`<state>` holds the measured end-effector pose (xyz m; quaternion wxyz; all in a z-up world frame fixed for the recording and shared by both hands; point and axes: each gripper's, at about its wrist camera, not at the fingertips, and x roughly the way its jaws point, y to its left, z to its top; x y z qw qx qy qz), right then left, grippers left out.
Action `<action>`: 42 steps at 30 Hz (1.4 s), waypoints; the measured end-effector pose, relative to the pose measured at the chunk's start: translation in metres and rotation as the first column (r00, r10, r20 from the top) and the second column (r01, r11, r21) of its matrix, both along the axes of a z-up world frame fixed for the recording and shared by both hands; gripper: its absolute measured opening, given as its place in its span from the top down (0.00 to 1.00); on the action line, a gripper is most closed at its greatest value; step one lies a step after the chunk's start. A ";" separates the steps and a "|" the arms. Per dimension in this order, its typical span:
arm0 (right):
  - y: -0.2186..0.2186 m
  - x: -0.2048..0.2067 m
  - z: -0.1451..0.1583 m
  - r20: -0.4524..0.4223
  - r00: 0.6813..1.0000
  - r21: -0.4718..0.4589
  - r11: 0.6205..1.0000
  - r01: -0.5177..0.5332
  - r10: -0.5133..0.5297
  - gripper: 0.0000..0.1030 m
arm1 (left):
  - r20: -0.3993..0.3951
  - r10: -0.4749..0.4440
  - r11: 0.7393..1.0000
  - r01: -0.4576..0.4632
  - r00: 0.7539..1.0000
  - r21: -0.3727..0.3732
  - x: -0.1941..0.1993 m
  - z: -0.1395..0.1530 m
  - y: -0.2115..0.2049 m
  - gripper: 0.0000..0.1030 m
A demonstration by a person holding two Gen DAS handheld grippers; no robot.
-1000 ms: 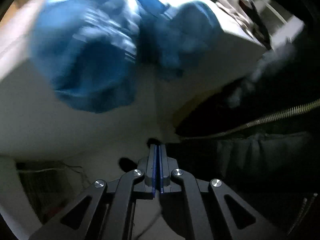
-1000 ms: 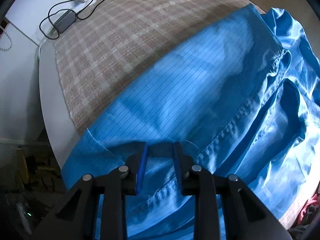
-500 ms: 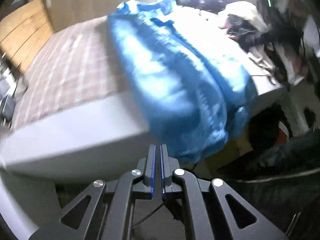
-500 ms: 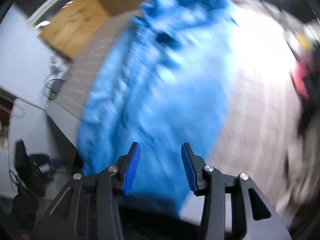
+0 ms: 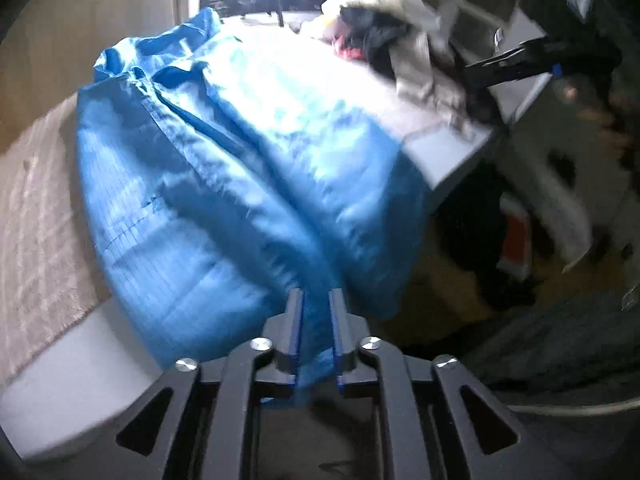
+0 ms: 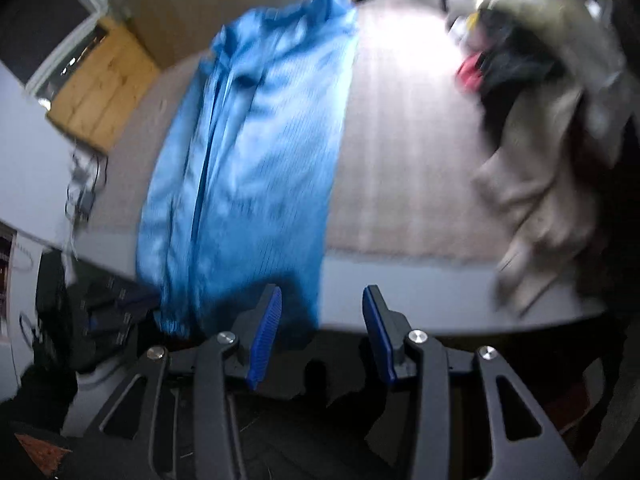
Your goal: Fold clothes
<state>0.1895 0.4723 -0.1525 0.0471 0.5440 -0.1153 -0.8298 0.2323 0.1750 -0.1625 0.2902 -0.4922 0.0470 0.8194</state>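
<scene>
A blue garment [image 5: 224, 184] lies lengthwise on the checked table cover, its near end hanging over the table's front edge. My left gripper [image 5: 316, 312] is at that hanging end with a fold of the blue cloth between its nearly closed fingers. In the right wrist view the blue garment [image 6: 256, 152] lies at the left of the table. My right gripper [image 6: 322, 320] is open and empty, held off the front edge just right of the hanging end. It also shows far right in the left wrist view [image 5: 516, 68].
A heap of other clothes, beige, black and red [image 6: 540, 92], lies at the table's right end, one beige piece hanging over the edge. The white table rim [image 6: 400, 284] runs in front. A wooden board [image 6: 104, 96] and cables are at the far left.
My left gripper swung up from below the table and now has the garment's hanging end between its fingers. My right gripper let go of the blue cloth, opened wide and pulled back off the table.
</scene>
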 end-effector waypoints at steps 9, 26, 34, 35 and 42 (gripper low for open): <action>0.040 -0.160 0.029 -0.087 0.981 0.195 0.969 -0.153 0.173 0.59 | -0.042 0.212 0.977 -0.211 0.976 0.034 -0.027 0.021 0.051 0.70; 0.045 -0.502 -0.067 -0.071 0.951 0.085 0.952 -0.295 0.301 0.56 | 0.148 0.513 0.856 -0.489 0.846 -0.169 -0.080 -0.038 0.122 0.70; 0.020 -0.476 -0.046 -0.264 0.842 0.125 0.882 -0.454 0.471 0.98 | 0.188 0.548 0.835 -0.520 0.815 -0.180 -0.087 -0.046 0.113 0.70; 0.023 -0.463 -0.033 -0.324 0.818 0.167 0.880 -0.445 0.475 0.98 | 0.188 0.548 0.835 -0.519 0.815 -0.183 -0.088 -0.046 0.113 0.70; 0.030 -0.497 -0.072 -0.120 0.910 0.395 0.860 -0.323 0.397 0.92 | 0.182 0.545 0.837 -0.518 0.818 -0.178 -0.085 -0.044 0.113 0.70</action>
